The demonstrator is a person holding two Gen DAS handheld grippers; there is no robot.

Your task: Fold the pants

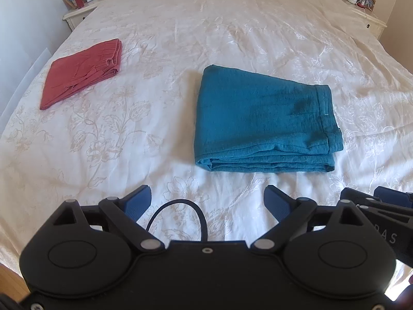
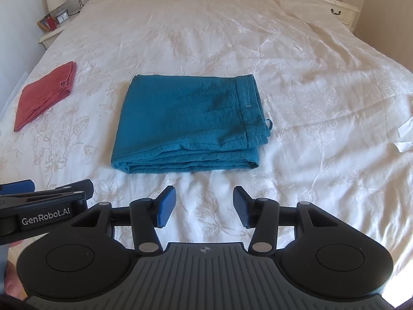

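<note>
Two folded garments lie on the cream floral bedspread (image 1: pixel 206 38). Teal pants (image 2: pixel 185 121), folded into a thick rectangle with stacked layers showing along the near edge, sit at about 12 o'clock from the right gripper (image 2: pixel 204 206) and toward 1 o'clock from the left gripper (image 1: pixel 207 201). Red pants (image 1: pixel 82 72), also folded, lie well apart from them at roughly 10 o'clock, near the bed's left side.

Both grippers hover over bare bedspread short of the teal stack, touching neither garment. The left gripper's blue pads stand spread wide with nothing between them; the right gripper's pads are also parted, less widely, around empty cover. Each gripper's side shows at the edge of the other's view, cut off by the frame.

A small loop (image 2: pixel 268 124) sticks out at the teal pants' right edge. White scraps (image 2: pixel 405 139) at 3 o'clock are clipped by the frame and hard to identify. Nightstands (image 1: pixel 80 15) at the far corners carry a lamp and small items too blurred to name surely.
</note>
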